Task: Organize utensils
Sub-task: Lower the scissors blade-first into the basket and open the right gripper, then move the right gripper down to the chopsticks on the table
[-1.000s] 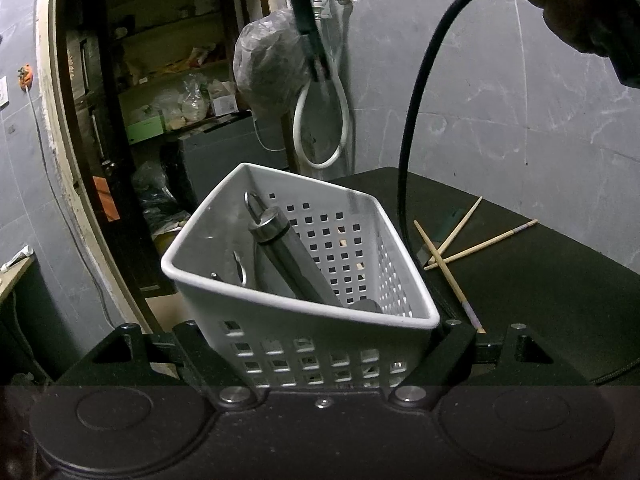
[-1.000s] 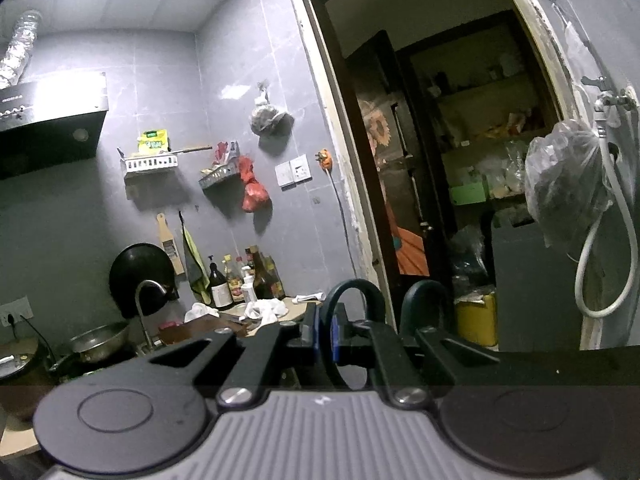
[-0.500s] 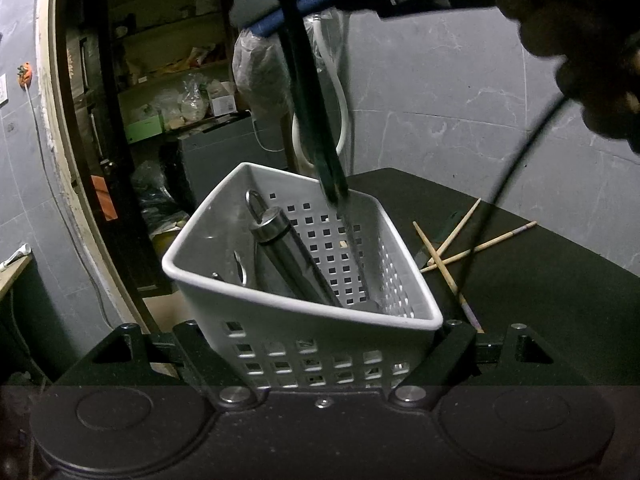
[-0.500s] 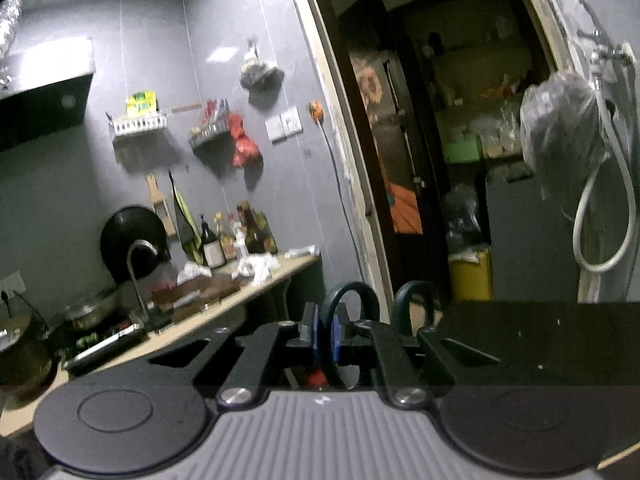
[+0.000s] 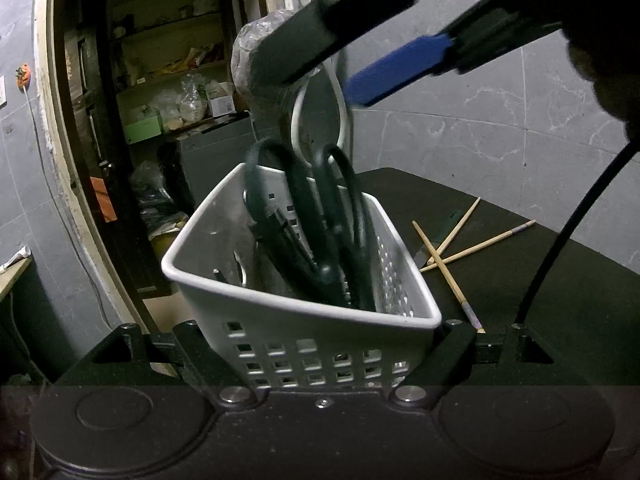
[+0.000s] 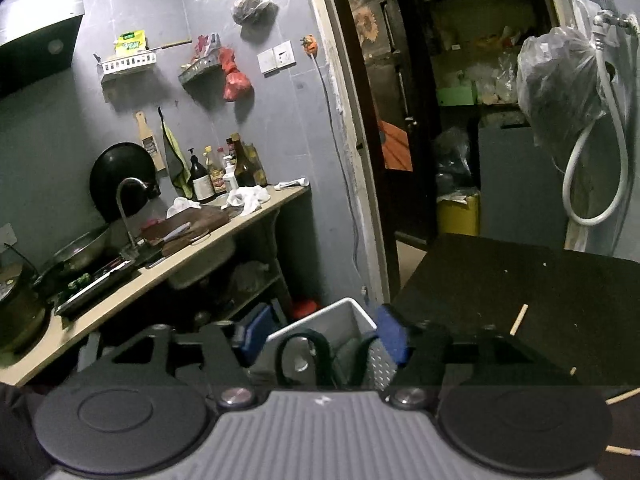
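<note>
Left tongs: clamped on white basket
Right tongs: opening, pads clear of scissors standing in basket
Worktop: chopsticks loose

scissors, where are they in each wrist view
Left wrist view: the scissors stand handles-up in the white basket, centre of the picture, under the right gripper.
Right wrist view: only the two handle loops of the scissors show, bottom centre, between that gripper's opening fingers, which no longer press on them.
Shared landmark: the white hose loop on the wall.
</note>
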`<state>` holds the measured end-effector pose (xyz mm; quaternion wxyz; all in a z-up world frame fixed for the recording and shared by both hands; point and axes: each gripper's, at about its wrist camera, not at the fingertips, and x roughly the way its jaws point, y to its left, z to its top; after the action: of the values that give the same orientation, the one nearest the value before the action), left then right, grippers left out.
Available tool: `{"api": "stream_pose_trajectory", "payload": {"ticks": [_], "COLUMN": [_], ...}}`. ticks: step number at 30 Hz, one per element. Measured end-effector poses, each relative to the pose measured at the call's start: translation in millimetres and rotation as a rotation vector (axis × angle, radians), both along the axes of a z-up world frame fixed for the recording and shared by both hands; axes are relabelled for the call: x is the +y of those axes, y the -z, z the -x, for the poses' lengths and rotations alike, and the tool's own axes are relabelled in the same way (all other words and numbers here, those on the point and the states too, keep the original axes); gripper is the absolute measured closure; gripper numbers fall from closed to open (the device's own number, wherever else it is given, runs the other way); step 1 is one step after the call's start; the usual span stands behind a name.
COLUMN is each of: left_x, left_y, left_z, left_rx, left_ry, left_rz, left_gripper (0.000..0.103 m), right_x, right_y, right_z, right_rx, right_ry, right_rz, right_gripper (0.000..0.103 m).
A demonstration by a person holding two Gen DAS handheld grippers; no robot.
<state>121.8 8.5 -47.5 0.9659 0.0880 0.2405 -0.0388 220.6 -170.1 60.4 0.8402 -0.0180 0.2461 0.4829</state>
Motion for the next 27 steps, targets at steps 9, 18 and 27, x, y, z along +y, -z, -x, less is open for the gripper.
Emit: {"api": "stream_pose_trajectory", "payload": {"ticks": [9,18,27], "left_x": [0,-2,-6], "left_y": [-2,-4,-3], "left_z": [3,3,1], "left_rx": [0.002,0.012,0.028], "left_ry": [0.001,0.002,-0.018], "left_rz": [-0.008,-0.029,-0.042], "left_gripper": [0.02,0.02,0.019], "right_x": [-63,-98,-102], "right_y": [5,78,133], "right_z": [5,-11,-40], "right_rx": [-0.025,0.148,0.299], "right_ry": [0.253,0.496,0.525], "right_rz": [-0.008,0.166,0.175], "right_gripper": [0.0,0.0,0.0]}}
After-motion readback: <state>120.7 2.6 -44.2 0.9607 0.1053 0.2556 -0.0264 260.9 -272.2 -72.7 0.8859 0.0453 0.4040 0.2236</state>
